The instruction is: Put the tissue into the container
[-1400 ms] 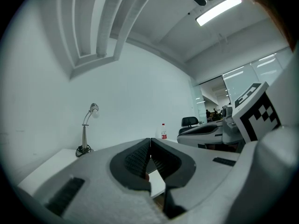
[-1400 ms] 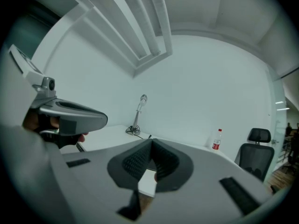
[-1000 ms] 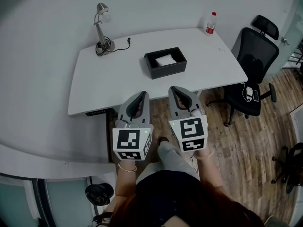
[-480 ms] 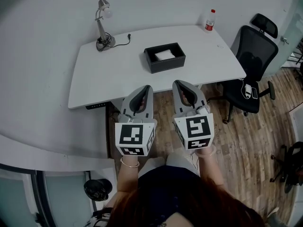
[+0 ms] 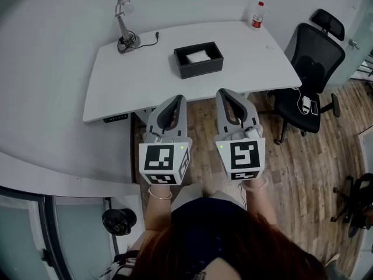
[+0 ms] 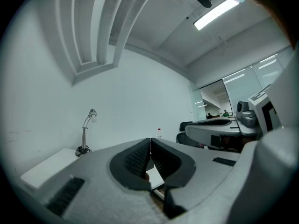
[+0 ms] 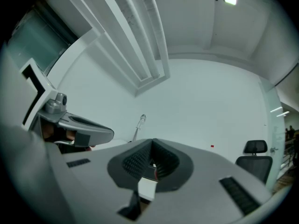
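The tissue (image 5: 199,56) lies as a white patch inside the black container (image 5: 201,68), which sits near the middle of the white bench (image 5: 134,83). From the head view it seems to lie wholly within the walls, so the placing looks done, though its edges are too small to check.

Your left hand-held gripper (image 5: 176,99) and right hand-held gripper (image 5: 225,93) are both over the wooden floor (image 5: 201,133), short of the bench's near edge and well apart from the container. Each has its jaws pressed together with nothing between them, and each points roughly level toward the bench.

For this step, hold both tools closed, level and side by side so neither tip catches the bench edge. Look once more into the container. If a corner of tissue is draped over the rim, open one gripper only and come down from above, inside the walls, so you don't shove the box sideways. Stay clear of the desk lamp (image 5: 123,17) and its cord at the far left corner, and of the bottle (image 5: 256,14) at the far right.
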Demonstrator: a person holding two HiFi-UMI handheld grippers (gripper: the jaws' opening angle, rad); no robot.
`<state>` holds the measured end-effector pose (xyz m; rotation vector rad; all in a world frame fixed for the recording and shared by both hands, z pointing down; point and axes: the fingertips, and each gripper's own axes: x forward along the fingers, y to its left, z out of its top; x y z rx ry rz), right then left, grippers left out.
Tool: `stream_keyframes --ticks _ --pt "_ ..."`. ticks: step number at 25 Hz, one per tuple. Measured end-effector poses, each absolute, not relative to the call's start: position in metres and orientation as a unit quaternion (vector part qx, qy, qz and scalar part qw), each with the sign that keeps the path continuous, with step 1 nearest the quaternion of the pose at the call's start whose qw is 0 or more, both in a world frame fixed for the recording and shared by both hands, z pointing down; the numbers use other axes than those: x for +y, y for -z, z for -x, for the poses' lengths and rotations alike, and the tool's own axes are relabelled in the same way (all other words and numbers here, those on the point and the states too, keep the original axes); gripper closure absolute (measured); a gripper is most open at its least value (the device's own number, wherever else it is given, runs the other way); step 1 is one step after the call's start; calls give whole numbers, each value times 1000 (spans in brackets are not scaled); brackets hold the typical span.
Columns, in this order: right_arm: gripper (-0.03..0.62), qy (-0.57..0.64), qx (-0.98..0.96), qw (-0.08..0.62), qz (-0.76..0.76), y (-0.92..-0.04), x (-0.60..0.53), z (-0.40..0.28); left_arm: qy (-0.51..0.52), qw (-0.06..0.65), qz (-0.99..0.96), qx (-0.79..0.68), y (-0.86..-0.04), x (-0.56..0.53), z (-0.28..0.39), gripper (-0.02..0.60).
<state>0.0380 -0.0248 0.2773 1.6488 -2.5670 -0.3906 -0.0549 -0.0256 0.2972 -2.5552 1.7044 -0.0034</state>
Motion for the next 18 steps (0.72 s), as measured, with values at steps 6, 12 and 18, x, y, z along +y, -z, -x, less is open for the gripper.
stream_keyframes --ticks 6,12,18 --pt "574 120 -839 26 -530 -274 -4 -55 5 32 829 559 -297 -7 37 554" --pt "574 109 -844 25 -524 -276 15 -69 9 32 823 567 -297 13 23 554" --pt "574 101 -847 19 -521 -277 31 -76 13 34 818 575 -298 31 18 554"
